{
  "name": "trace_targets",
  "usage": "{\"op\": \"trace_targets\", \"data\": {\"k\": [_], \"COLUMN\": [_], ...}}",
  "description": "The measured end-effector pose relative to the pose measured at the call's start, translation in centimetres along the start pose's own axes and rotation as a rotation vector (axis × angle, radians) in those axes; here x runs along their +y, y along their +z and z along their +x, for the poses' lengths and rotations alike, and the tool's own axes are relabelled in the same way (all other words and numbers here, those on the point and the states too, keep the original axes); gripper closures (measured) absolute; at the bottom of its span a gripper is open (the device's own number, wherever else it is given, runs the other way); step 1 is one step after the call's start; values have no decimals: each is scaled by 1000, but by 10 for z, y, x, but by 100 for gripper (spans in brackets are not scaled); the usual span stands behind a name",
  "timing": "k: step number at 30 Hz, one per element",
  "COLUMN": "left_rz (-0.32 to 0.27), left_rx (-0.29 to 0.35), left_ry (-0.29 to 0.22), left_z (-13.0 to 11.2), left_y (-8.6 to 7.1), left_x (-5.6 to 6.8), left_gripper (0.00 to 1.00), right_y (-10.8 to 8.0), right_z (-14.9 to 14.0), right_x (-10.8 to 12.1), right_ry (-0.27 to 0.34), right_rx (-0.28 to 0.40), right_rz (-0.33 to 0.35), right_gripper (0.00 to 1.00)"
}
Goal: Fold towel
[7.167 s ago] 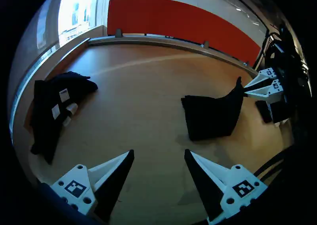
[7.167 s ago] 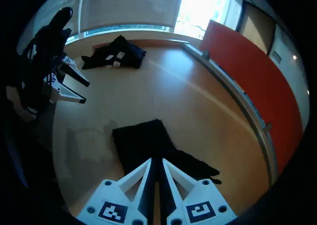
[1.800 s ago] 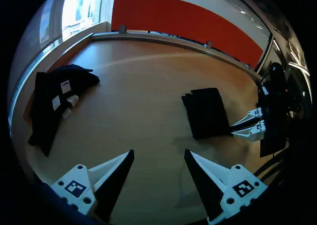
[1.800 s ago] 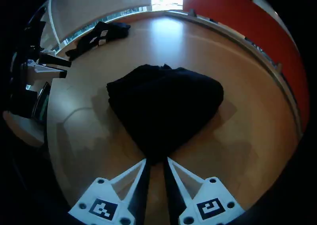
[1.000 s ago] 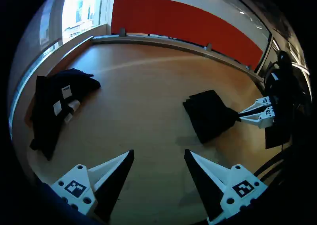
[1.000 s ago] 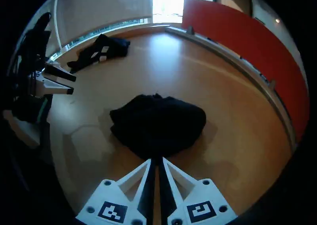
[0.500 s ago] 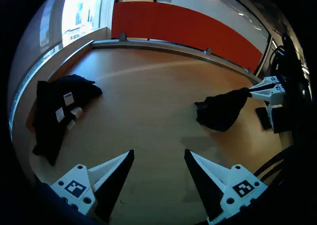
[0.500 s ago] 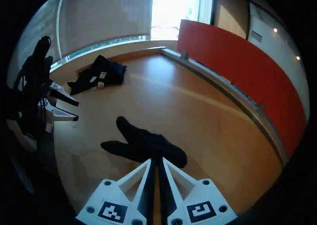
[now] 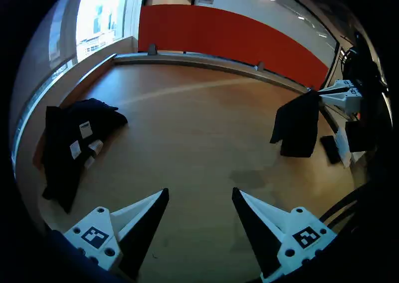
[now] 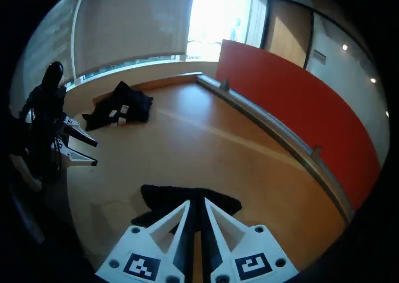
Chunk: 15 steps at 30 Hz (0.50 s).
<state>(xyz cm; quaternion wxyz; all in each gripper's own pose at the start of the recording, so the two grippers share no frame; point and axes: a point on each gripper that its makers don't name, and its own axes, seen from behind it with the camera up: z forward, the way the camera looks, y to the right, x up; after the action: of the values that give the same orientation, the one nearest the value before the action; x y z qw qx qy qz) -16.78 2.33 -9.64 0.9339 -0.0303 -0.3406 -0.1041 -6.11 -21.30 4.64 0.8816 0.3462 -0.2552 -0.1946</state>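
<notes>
Wooden tabletop (image 9: pixel 184 113) stretched beneath the black towel (image 9: pixel 297 126), which hung from the right gripper (image 10: pixel 197 201), its fingers pinched on one edge, probably to let the cloth drop straight, while the left gripper (image 9: pixel 199 198) hovered spread and empty well off to its side.

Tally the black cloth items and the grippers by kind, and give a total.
black towel, hanging from the right gripper: 1
black cloth pile, with white tags: 1
grippers, counting the left gripper: 2
Total: 4
</notes>
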Motion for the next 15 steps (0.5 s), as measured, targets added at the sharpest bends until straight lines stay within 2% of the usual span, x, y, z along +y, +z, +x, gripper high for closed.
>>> {"op": "trace_targets", "data": {"k": [8,15], "left_rz": [-6,-8], "left_rx": [2,4], "left_ry": [3,9], "left_z": [5,9], "left_y": [3,6], "left_x": [4,8], "left_gripper": [6,6], "right_y": [-15,-35], "right_z": [7,-2], "right_x": [21,51], "right_ry": [70,89], "right_rx": [28,24], "right_rz": [-28,-77], "right_gripper": [95,95]}}
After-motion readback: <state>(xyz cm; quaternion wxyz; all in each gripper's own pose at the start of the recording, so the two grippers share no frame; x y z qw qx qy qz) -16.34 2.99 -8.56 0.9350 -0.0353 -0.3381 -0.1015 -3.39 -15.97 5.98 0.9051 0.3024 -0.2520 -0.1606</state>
